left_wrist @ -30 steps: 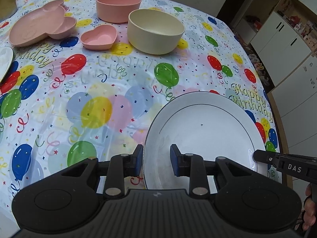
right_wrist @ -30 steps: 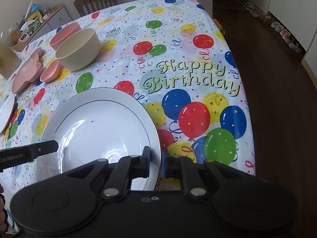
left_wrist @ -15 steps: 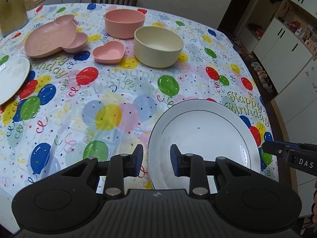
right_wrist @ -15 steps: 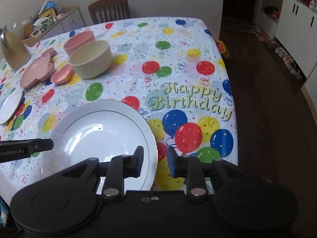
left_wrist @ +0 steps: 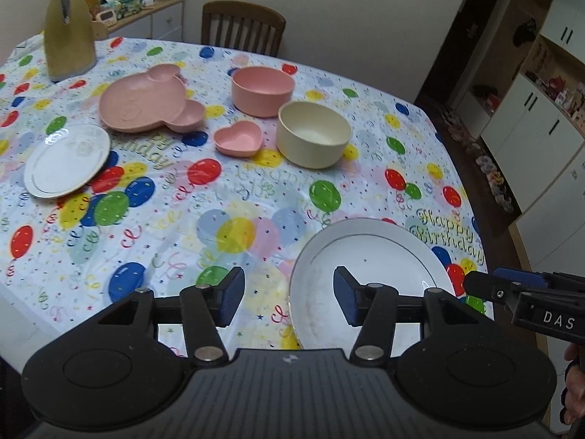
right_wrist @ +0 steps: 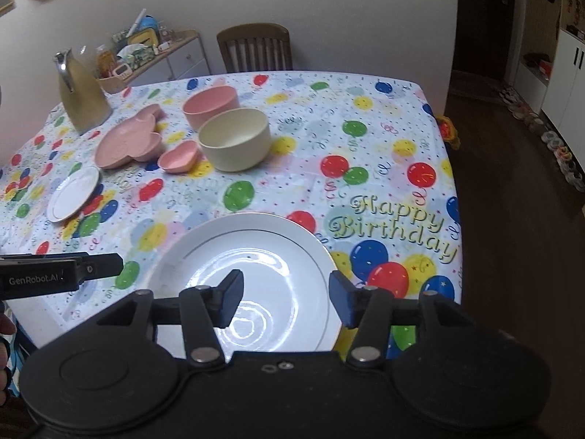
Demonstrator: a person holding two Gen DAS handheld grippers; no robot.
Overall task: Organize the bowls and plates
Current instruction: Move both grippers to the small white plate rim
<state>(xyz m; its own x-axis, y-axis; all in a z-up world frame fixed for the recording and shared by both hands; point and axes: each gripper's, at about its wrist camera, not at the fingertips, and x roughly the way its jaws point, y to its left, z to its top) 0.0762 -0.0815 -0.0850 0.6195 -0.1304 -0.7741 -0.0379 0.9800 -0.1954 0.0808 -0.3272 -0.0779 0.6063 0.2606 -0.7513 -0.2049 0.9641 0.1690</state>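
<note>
A large white plate (left_wrist: pixel 369 256) (right_wrist: pixel 256 256) lies flat near the table's front edge. My left gripper (left_wrist: pixel 289 298) is open and empty, raised above the plate's left rim. My right gripper (right_wrist: pixel 283 301) is open and empty above the plate's front part. Farther back stand a cream bowl (left_wrist: pixel 312 133) (right_wrist: pixel 234 139), a pink bowl (left_wrist: pixel 262 89) (right_wrist: pixel 211 104), a pink heart dish (left_wrist: pixel 237 140) (right_wrist: pixel 180 157) and a pink mouse-shaped plate (left_wrist: pixel 146 100) (right_wrist: pixel 128 142). A small white plate (left_wrist: pixel 65 159) (right_wrist: pixel 73 194) lies at the left.
A gold jug (left_wrist: pixel 67 25) (right_wrist: pixel 82 91) stands at the back left of the balloon tablecloth (left_wrist: pixel 219 219). A wooden chair (left_wrist: pixel 243 27) is behind the table. Cabinets (left_wrist: pixel 541 128) and dark floor (right_wrist: pixel 512 219) lie to the right of the table edge.
Both grippers have opened, let go of the large white plate and pulled back and up. The plate now rests on the table.
</note>
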